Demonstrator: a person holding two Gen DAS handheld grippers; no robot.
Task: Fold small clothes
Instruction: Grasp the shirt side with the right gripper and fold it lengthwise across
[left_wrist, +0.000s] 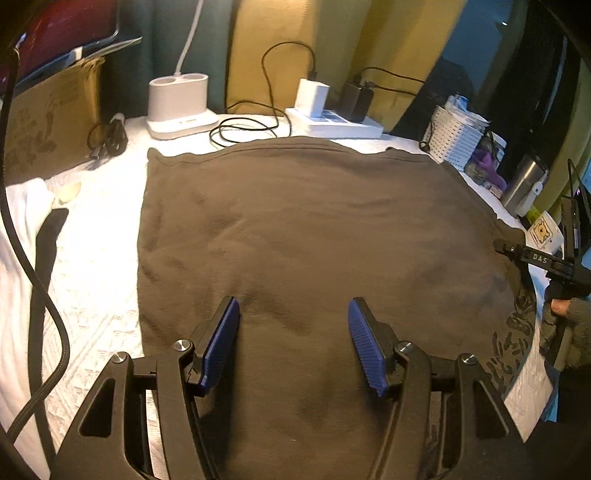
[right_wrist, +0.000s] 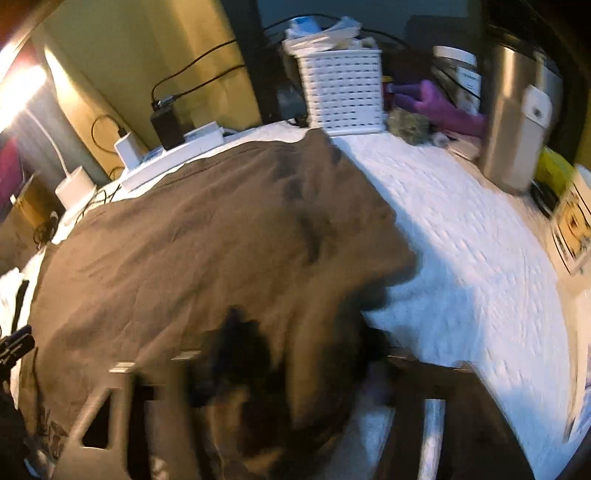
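A brown garment (left_wrist: 295, 229) lies spread flat on a white quilted cover (left_wrist: 99, 240), with a dark print near its right edge. My left gripper (left_wrist: 293, 332) hovers over the garment's near part, its blue pads (left_wrist: 221, 339) wide apart and nothing between them. My right gripper (left_wrist: 502, 245) sits at the garment's right edge, held by a gloved hand (left_wrist: 569, 332). The right wrist view is blurred; there the garment (right_wrist: 184, 240) bunches up between the fingers of the right gripper (right_wrist: 295, 369), which looks shut on the cloth's edge.
Along the back stand a white lamp base (left_wrist: 177, 107), a power strip with chargers (left_wrist: 332, 123), a white basket (left_wrist: 456, 142), a steel tumbler (left_wrist: 524, 182) and a mug (left_wrist: 545, 232). A cardboard box (left_wrist: 48, 122) and a thick black cable (left_wrist: 37, 295) are at the left.
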